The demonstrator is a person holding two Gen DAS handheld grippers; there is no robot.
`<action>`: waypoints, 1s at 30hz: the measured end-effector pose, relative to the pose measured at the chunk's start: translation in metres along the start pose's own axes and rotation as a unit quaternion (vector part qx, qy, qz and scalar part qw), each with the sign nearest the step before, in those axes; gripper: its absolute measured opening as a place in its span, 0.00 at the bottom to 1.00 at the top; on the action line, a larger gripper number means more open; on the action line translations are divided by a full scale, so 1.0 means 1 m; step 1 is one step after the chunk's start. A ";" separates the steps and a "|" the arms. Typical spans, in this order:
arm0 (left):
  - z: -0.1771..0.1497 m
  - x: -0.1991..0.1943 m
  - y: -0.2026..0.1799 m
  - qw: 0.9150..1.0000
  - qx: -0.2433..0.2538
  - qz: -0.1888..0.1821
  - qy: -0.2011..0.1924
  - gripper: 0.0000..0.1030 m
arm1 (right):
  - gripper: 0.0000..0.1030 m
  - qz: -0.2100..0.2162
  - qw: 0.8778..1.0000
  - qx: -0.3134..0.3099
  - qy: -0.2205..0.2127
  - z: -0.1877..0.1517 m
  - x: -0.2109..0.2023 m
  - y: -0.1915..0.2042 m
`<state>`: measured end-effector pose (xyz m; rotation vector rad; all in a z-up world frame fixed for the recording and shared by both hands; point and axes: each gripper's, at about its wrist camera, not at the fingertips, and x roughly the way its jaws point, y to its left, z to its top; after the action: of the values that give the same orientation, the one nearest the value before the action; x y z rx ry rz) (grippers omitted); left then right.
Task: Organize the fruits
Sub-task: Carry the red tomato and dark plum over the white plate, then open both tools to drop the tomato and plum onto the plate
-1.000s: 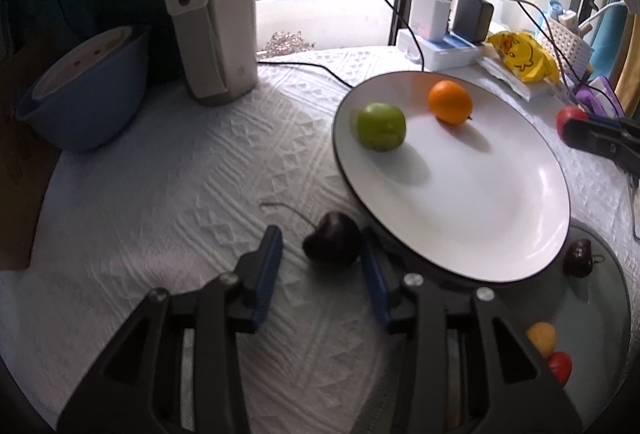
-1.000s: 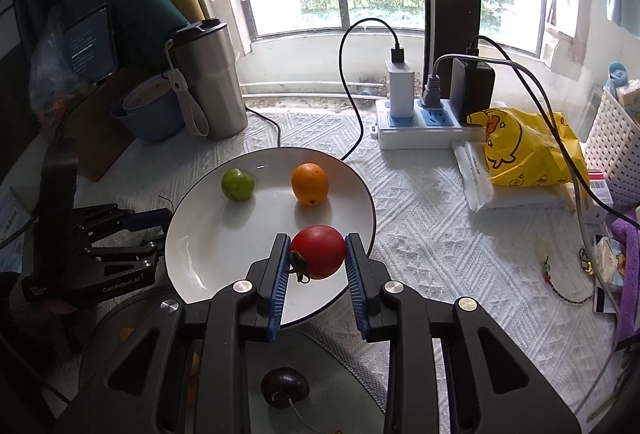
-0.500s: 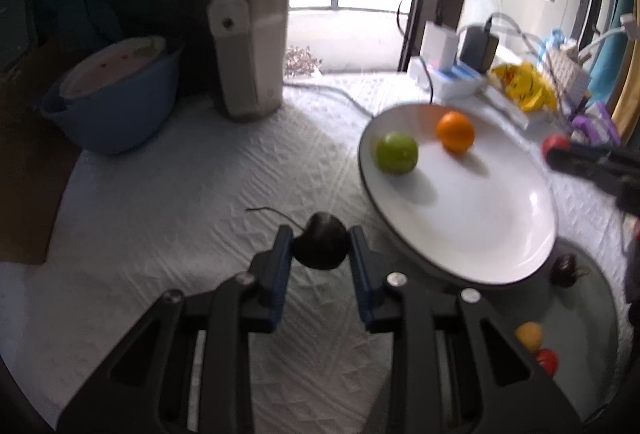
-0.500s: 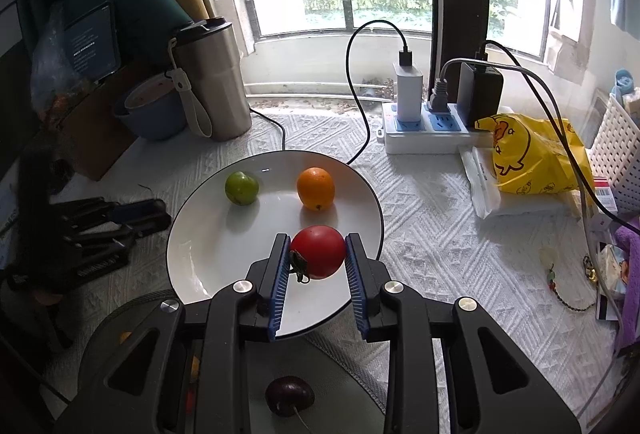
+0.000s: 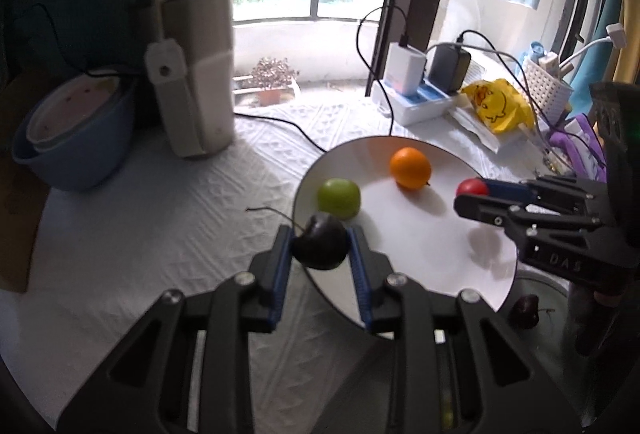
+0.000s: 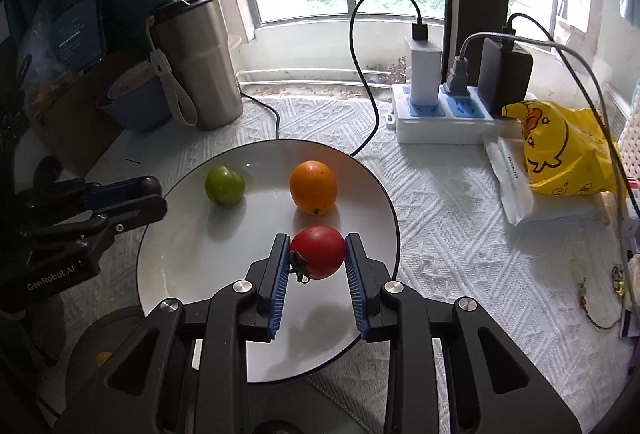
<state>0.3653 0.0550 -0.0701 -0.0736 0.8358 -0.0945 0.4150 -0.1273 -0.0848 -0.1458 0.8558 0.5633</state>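
Observation:
A white plate [image 5: 424, 254] [image 6: 188, 254] holds a green fruit [image 5: 338, 198] [image 6: 224, 185] and an orange [image 5: 410, 168] [image 6: 313, 187]. My left gripper [image 5: 320, 248] is shut on a dark cherry [image 5: 320, 247] and holds it above the plate's left rim; it shows at the left of the right wrist view [image 6: 140, 194]. My right gripper [image 6: 317, 252] is shut on a red tomato [image 6: 319, 252] [image 5: 472, 188] and holds it over the plate, near the orange.
A steel tumbler [image 5: 198, 70] and a blue bowl [image 5: 72, 142] stand at the back left. A power strip with chargers [image 6: 444, 114] and a yellow bag [image 6: 560, 150] lie at the back right. Another dark cherry [image 5: 525, 311] lies on a glass lid by the plate.
My left gripper closed on the dark cherry, lifted it off the cloth and carried it right to the plate's rim. My right gripper moved the tomato further over the plate.

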 end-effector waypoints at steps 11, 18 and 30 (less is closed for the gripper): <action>0.002 0.001 -0.009 1.000 -0.005 -0.009 0.002 0.35 | 0.37 -0.004 1.000 0.004 -0.007 0.000 -0.006 -0.002; 0.004 -0.026 -0.017 1.000 -0.004 -0.013 -0.024 0.45 | 0.38 -0.013 1.000 -0.002 -0.023 -0.003 -0.028 0.005; -0.009 -0.087 -0.036 0.998 0.002 -0.018 -0.067 0.47 | 0.38 -0.024 0.998 -0.005 -0.057 -0.019 -0.086 0.022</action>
<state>0.2983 0.0293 -0.0085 -0.0903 0.7005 -0.1236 0.3459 -0.1507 -0.0312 -0.1410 0.7362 0.5260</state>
